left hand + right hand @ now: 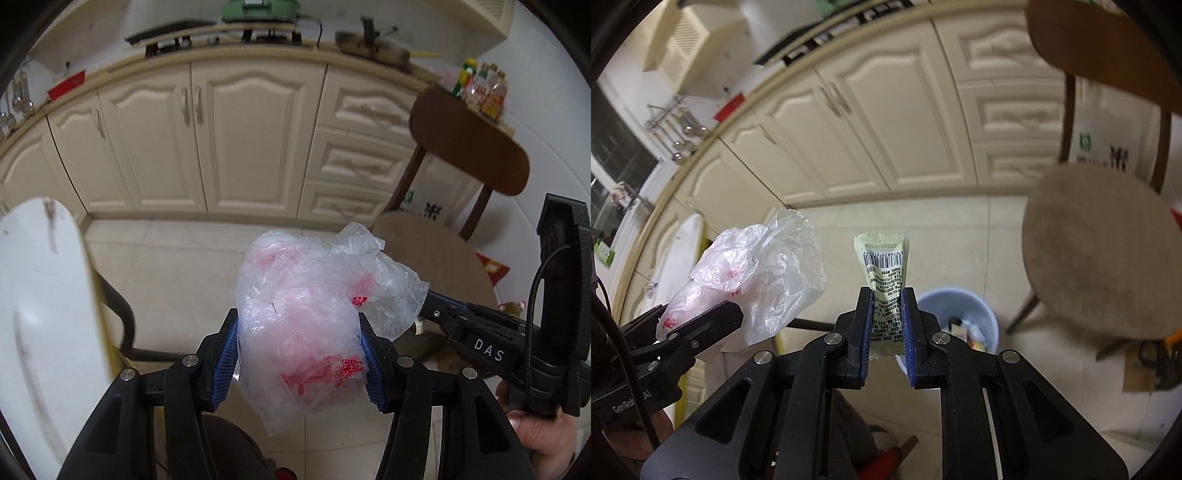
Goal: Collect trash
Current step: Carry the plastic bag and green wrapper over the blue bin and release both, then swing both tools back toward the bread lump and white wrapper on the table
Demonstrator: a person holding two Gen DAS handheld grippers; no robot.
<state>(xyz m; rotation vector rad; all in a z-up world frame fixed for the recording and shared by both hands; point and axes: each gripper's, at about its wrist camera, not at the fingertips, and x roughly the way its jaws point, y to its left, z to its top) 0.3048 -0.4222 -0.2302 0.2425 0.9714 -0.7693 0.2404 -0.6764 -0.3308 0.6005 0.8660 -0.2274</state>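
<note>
Left gripper [299, 354] clamped on crumpled plastic bag [314, 314], held above tiled floor [177, 258]. Right gripper [886, 325] pinched narrow on green wrapper [884, 273], just above bin [960, 314] beside chair [1100, 251].

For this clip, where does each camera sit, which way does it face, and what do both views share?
Left wrist: on the left gripper, facing down toward cabinets and floor; it grips a plastic bag; the right gripper and a hand show.
Right wrist: on the right gripper, facing a bin; it pinches a green wrapper.
Shared: bag, cabinets, chair.
</note>
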